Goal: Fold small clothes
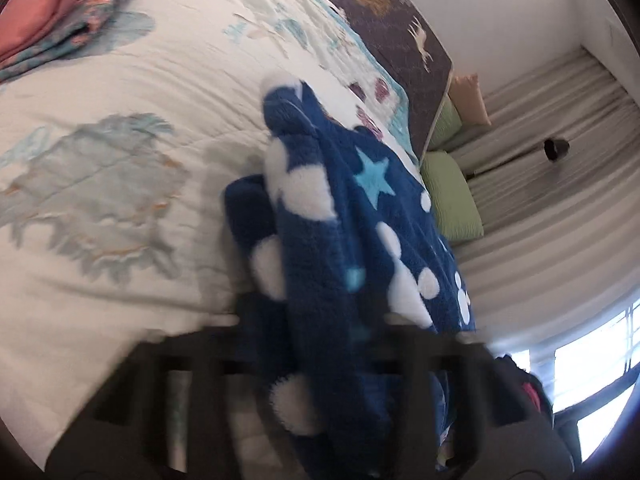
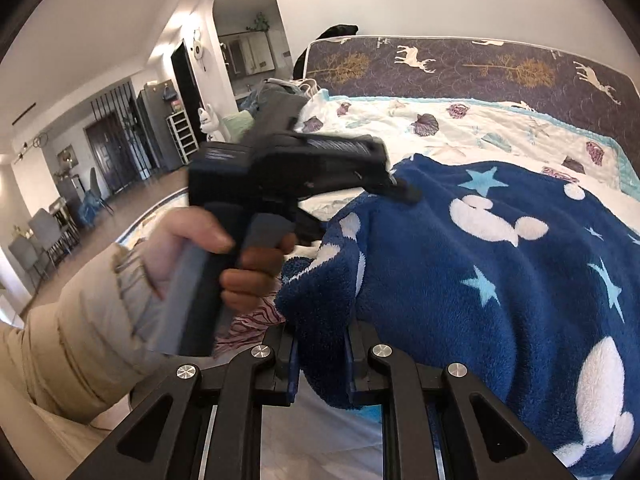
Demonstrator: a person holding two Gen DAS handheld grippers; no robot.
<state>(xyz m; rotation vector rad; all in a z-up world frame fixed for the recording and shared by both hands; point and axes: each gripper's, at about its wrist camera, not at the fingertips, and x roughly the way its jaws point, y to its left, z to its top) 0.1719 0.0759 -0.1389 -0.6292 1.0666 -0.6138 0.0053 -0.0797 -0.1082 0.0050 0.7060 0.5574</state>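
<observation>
We see fleece garment (image 2: 480, 264) on quilt (image 2: 460, 128), headboard (image 2: 460, 64) behind. Our right gripper (image 2: 322, 364) at garment's near edge, left gripper (image 2: 396, 184) at its far-left edge. Folded pile (image 1: 60, 12) well apart, pillows (image 1: 452, 196) beside bed.

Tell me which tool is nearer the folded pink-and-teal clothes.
Left. The left tool, shut on the blue fleece garment, faces the folded clothes across the quilt; the right tool shows none nearby.
</observation>
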